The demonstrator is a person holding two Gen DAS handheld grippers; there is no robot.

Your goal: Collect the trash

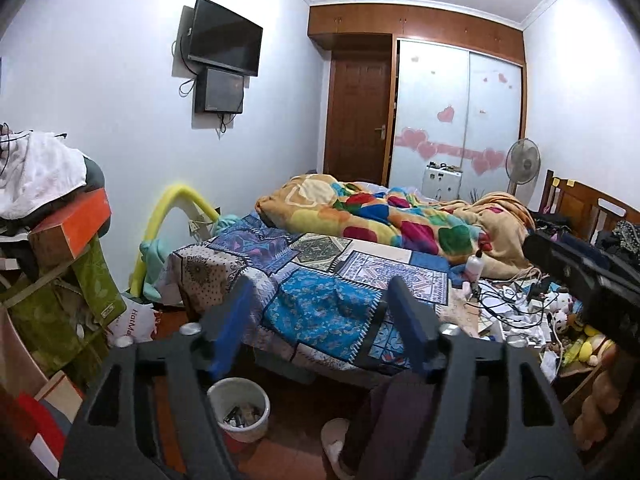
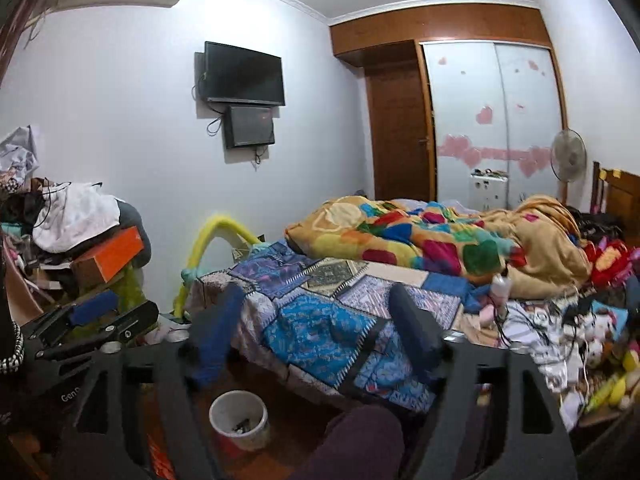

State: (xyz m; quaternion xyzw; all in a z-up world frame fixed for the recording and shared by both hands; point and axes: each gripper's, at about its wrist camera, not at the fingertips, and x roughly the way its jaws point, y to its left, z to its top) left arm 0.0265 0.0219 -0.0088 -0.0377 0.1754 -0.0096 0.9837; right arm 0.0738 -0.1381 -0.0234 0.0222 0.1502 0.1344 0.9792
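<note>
A white waste bin (image 1: 239,408) with scraps inside stands on the floor by the bed's near corner; it also shows in the right wrist view (image 2: 239,419). My left gripper (image 1: 320,300) is open and empty, held above the bin and the bed's patchwork cover (image 1: 320,304). My right gripper (image 2: 316,312) is open and empty too, over the same cover (image 2: 320,320). White papers and cables (image 1: 516,308) litter the bed's right side, also in the right wrist view (image 2: 552,336). The other gripper shows at the right edge (image 1: 580,276) and at the left edge (image 2: 92,320).
A crumpled colourful blanket (image 1: 400,220) covers the far bed. A clutter pile with an orange box (image 1: 72,224) stands left. A pink bottle (image 1: 475,266) stands on the bed. My leg and slipper (image 1: 340,440) are on the floor. Wardrobe, door and fan (image 1: 522,164) stand behind.
</note>
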